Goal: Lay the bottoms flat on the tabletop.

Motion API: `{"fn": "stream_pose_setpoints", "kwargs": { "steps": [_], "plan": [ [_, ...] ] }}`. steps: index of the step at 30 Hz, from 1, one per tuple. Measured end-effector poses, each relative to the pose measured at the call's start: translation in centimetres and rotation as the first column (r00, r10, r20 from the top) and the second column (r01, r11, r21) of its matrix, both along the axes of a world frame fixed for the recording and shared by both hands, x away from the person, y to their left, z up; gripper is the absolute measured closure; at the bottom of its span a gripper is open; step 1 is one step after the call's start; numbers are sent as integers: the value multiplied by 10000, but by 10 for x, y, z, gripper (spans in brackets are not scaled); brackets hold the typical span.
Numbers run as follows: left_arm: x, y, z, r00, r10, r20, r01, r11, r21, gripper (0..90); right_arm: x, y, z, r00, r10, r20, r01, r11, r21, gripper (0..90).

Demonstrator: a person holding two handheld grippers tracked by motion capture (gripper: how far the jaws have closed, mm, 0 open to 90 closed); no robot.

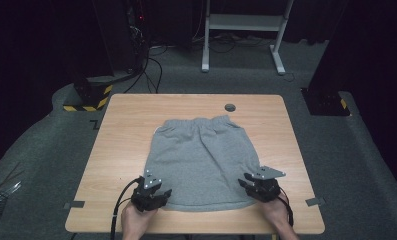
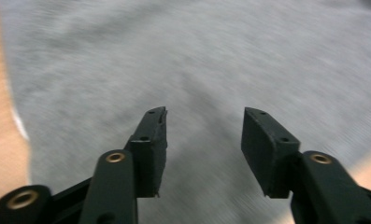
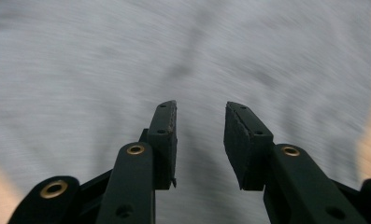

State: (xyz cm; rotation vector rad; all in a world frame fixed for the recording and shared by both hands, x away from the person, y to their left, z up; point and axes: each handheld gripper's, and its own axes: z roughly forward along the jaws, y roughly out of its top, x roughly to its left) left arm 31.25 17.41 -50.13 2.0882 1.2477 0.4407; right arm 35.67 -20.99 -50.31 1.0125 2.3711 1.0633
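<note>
A pair of grey sweat shorts (image 1: pixel 201 160) lies flat on the wooden table (image 1: pixel 121 125), waistband toward the far side. My left gripper (image 1: pixel 158 192) sits at the near left hem, held by a hand. In the left gripper view the jaws of the left gripper (image 2: pixel 204 112) stand apart over grey fabric (image 2: pixel 197 60) with nothing pinched. My right gripper (image 1: pixel 251 182) sits at the near right hem. Its jaws, seen in the right gripper view (image 3: pixel 201 105), are parted over the fabric (image 3: pixel 174 51), which is blurred.
A small dark round grommet (image 1: pixel 230 107) is set in the table's far side. Tape marks (image 1: pixel 74 204) lie near the front corners. A white desk frame (image 1: pixel 246 30) and dark equipment stand beyond the table on grey carpet.
</note>
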Motion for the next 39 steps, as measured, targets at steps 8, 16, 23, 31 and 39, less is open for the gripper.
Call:
{"fn": "stream_pose_setpoints", "kwargs": {
  "steps": [8, 16, 23, 31, 39],
  "plan": [
    [-11, 10, -11, 9998, -55, 203, 40, 9973, 732, 889, -9, -15, -12, 9987, 494, -144, -507, 9917, -1177, 891],
    [-9, 15, -6, 9985, 438, 321, -451, 9982, 403, 683, -4, -38, 0, 9959, -851, 320, 861, 9958, -300, 671],
    [29, -7, -8, 9976, 600, 357, -598, 9982, -88, 418, 6, -36, -11, 9984, -553, -90, 535, 9887, -1403, 835],
    [30, -6, -20, 9943, 838, 661, -837, 9965, -45, 414, -10, -40, -5, 9989, -190, -435, 115, 9860, -1663, 768],
    [22, -1, -24, 9923, 689, 1025, -676, 9976, -157, 417, 41, 3, -2, 9956, -937, -89, 930, 9936, -649, 564]
  ]
}}
